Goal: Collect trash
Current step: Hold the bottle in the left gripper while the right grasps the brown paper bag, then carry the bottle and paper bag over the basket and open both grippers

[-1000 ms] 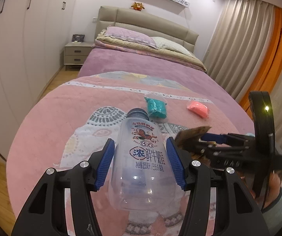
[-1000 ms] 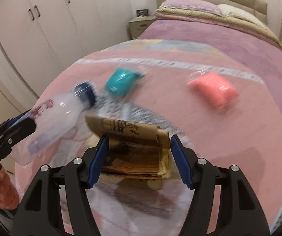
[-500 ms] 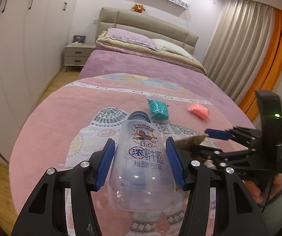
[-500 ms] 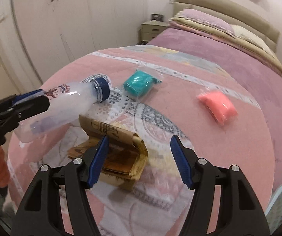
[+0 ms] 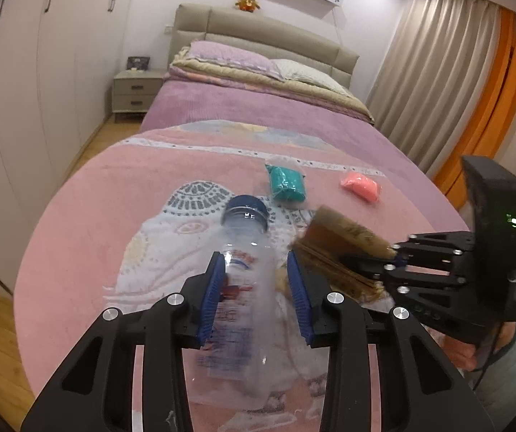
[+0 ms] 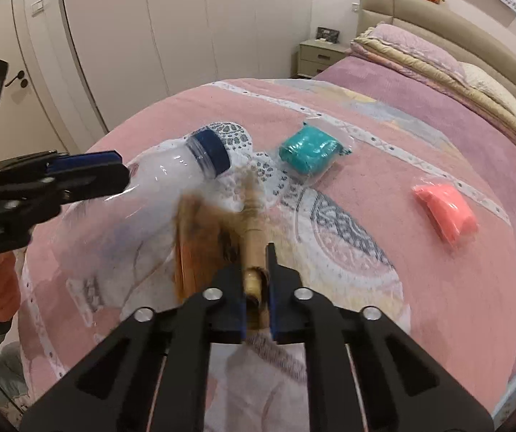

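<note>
L gripper (image 5: 256, 289) jaws just closing, clamped on clear plastic bottle w/ blue cap (image 5: 238, 270) above pink blanket (image 5: 113, 216). R gripper (image 6: 256, 280) just snapped tight, pinching brown crumpled paper bag (image 6: 218, 237), near blanket's foot edge.

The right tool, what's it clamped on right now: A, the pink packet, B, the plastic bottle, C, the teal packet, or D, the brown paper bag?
D: the right tool is shut on a fold of the brown paper bag, while the plastic bottle sits in the left tool and both packets lie on the bed.
</note>
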Tool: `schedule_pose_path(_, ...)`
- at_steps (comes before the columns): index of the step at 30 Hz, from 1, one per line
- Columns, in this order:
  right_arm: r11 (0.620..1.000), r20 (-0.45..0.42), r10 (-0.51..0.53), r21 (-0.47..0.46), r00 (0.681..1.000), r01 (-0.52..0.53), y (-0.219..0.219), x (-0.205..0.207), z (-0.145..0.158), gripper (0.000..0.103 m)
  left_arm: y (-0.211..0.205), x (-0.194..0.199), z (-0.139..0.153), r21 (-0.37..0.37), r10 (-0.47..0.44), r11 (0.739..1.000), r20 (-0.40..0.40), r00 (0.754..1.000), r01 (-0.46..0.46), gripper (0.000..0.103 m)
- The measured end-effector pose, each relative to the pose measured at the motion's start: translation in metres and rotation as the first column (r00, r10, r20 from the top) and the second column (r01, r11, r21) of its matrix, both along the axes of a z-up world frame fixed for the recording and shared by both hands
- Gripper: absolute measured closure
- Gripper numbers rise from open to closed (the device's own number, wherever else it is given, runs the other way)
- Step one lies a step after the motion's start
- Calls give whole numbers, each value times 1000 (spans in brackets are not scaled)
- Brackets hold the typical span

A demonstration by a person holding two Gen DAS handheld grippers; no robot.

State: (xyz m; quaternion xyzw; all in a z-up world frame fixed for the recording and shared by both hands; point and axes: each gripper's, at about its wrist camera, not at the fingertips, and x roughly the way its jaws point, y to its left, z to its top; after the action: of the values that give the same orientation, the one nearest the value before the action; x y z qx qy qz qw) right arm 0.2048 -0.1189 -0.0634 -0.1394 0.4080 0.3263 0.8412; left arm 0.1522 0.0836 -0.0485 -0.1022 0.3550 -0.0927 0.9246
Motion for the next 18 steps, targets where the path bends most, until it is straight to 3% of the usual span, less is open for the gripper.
schedule_pose_path(3, 999, 18, -38, 26, 999, 37, -4, -10, 2, 98, 0, -5, -1, 13, 0, 1000, -2, 1000, 0, 66)
schedule_pose_path(8, 971, 47, -237, 12, 970, 237, -23, -29, 10, 98, 8, -7, -2, 28, 24, 999, -15, 1000, -24, 55)
schedule_pose_path(10, 944, 51, -330, 4, 942, 331, -35, -38, 12, 98, 12, -10, -1, 45, 21, 999, -14, 1000, -21, 28)
schedule_pose_path(11, 932, 58, -361, -4, 931, 362, -39, -41, 12, 98, 13, -10, -3, 46, 10, 999, -24, 1000, -9, 22)
schedule_pose_path(13, 900, 73, -433, -18, 899, 435, -49, -50, 11, 98, 13, -9, -9, 47, -4, 999, -52, 999, 7, 21)
schedule_pose_path(18, 884, 29, -468, 16, 883, 468, -65, -59, 6, 98, 7, 0, -23, 20, -28, 999, -114, 993, 30, 23)
